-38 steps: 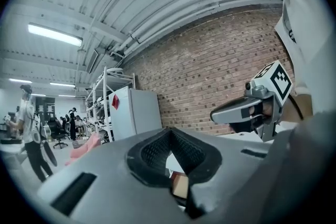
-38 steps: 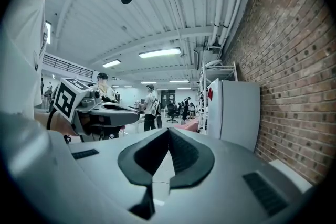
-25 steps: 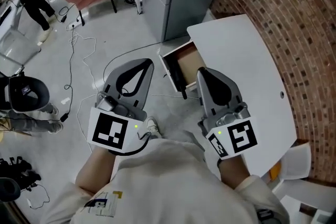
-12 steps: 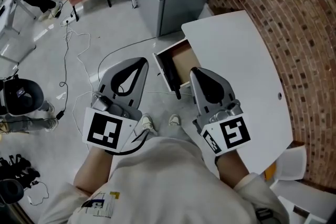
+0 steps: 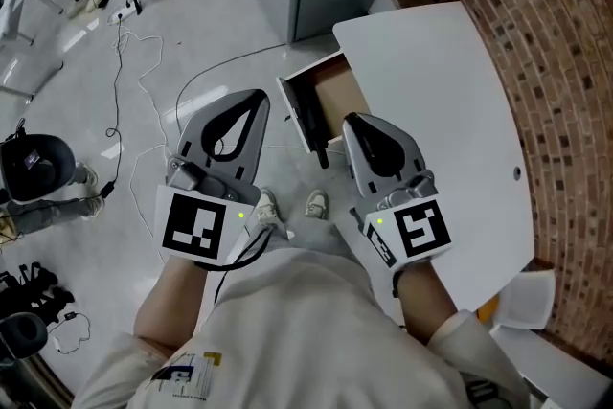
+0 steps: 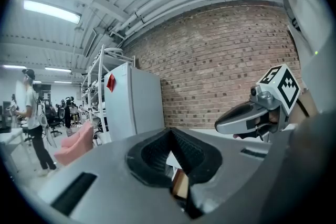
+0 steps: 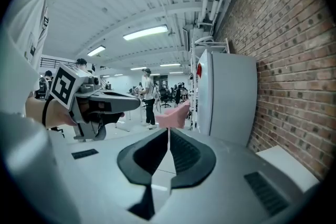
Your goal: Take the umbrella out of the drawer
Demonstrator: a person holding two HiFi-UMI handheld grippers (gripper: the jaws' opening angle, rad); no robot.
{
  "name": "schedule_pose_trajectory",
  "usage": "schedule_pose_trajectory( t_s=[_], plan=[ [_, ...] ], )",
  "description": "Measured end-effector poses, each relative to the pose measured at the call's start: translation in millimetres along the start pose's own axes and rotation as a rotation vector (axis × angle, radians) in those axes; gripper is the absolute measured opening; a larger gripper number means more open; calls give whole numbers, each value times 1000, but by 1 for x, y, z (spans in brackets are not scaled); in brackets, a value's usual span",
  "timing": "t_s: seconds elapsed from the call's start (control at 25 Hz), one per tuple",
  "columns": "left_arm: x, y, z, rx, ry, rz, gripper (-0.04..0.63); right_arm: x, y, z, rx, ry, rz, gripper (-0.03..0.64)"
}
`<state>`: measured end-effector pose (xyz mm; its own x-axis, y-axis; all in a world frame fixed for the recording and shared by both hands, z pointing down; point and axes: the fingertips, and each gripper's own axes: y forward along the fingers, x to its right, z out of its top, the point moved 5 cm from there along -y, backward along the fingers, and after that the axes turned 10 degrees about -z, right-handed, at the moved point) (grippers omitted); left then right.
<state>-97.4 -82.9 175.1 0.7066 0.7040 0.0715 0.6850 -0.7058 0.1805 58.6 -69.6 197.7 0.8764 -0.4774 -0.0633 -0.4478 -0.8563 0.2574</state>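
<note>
Just before the open drawer point(image 5: 340, 96), holds left gripper point(image 5: 260, 97) and right gripper point(image 5: 351, 121) side by side, both pointing forward and slightly down. Has both jaw pairs closed together, empty. Shows umbrella point(image 5: 309, 118) lying dark inside drawer, along its front wall.

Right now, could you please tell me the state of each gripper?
Left gripper: closed, holding nothing.
Right gripper: closed, holding nothing.

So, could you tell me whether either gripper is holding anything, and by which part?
Nothing is held: the left gripper and the right gripper are both shut and empty.
</note>
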Motion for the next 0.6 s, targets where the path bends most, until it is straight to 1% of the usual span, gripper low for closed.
schedule_pose_trajectory(
  t_s=[0.12, 0.2, 0.32, 0.36, 0.4, 0.44, 0.6],
  plan=[
    [0, 13, -18, -32, -19, -25, 8, 4, 10, -20, -38, 4, 7, 9],
    [0, 21, -31, -51, -31, -40, 8, 5, 19, -39, -73, -15, 9, 9],
    [-3, 33, -49, -69, -42, -46, 8, 8, 35, -69, -119, -29, 10, 11],
    [-4, 37, -55, -75, -45, -47, 8, 9, 40, -79, -131, -20, 14, 20],
    [-5, 41, -60, -80, -45, -48, 8, 10, 45, -89, -147, -11, 18, 50],
    [-6, 45, -66, -86, -44, -49, 8, 12, 50, -100, -166, -3, 17, 95],
    [-9, 58, -95, -119, -55, -47, 8, 13, 64, -142, -248, 18, 13, 120]
  ],
)
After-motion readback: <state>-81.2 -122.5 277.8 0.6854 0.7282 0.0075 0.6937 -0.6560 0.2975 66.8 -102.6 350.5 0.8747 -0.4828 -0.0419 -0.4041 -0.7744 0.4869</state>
